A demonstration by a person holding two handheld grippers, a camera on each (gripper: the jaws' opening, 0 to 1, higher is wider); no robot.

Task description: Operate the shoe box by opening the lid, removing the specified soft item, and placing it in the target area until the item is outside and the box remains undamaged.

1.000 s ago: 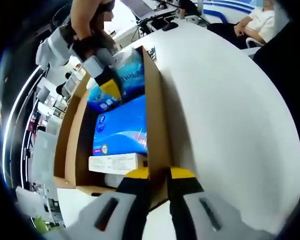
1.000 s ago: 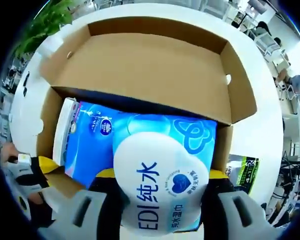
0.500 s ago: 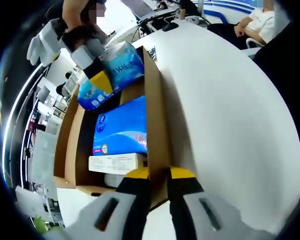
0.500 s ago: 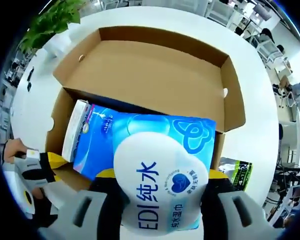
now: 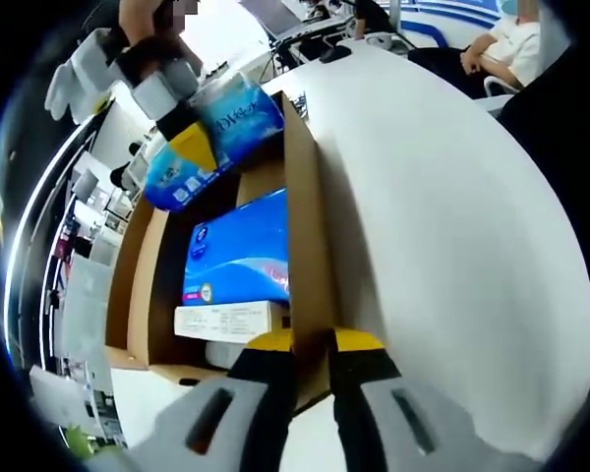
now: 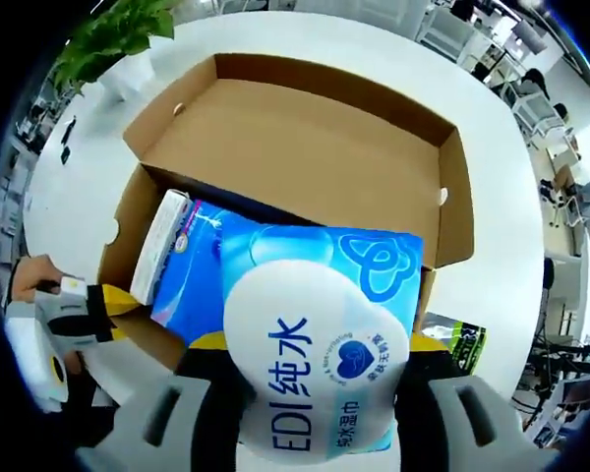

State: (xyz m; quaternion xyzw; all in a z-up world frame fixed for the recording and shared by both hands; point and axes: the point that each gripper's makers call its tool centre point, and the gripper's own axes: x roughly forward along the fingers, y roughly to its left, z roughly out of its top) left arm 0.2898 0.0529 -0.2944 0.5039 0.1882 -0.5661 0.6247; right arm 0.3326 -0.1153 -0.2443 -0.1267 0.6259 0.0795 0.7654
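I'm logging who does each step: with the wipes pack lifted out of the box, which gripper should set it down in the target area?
The right gripper: it already clamps the blue wipes pack above the open shoe box. The left gripper is shut on the box wall, steadying it.

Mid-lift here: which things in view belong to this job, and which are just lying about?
Job: shoe box, lid open; blue wipes pack gripped by right gripper; left gripper pinching the box wall.

Lying about: blue tissue box in the box; potted plant; green packet.
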